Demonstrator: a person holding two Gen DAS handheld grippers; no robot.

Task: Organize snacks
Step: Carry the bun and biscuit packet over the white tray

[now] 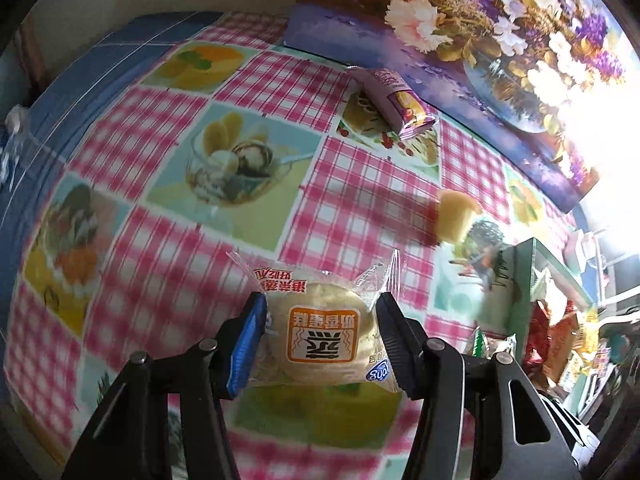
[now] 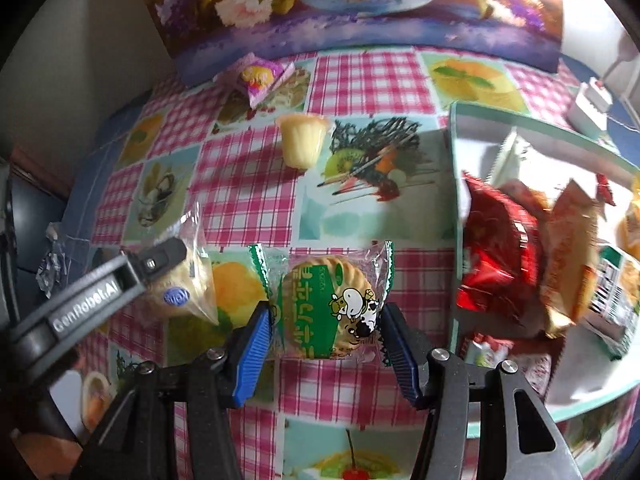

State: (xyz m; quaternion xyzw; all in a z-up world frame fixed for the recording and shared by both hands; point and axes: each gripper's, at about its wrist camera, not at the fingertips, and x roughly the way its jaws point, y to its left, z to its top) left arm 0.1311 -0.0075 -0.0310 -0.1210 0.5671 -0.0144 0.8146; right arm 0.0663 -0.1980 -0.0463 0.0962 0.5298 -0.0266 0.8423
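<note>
round steamed cake (image 1: 324, 344) in clear wrapper, orange label, lifted off the cloth. cow-print green cookie pack (image 2: 332, 312) also held up. yellow pudding cup (image 2: 301, 142) upside down on cloth, purple snack packet (image 2: 260, 78) beyond it. box (image 2: 454, 216) at right holds red and orange packets.

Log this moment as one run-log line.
left hand-held gripper: shut on cake packet | right hand-held gripper: shut on biscuit packet | box: part-filled
</note>
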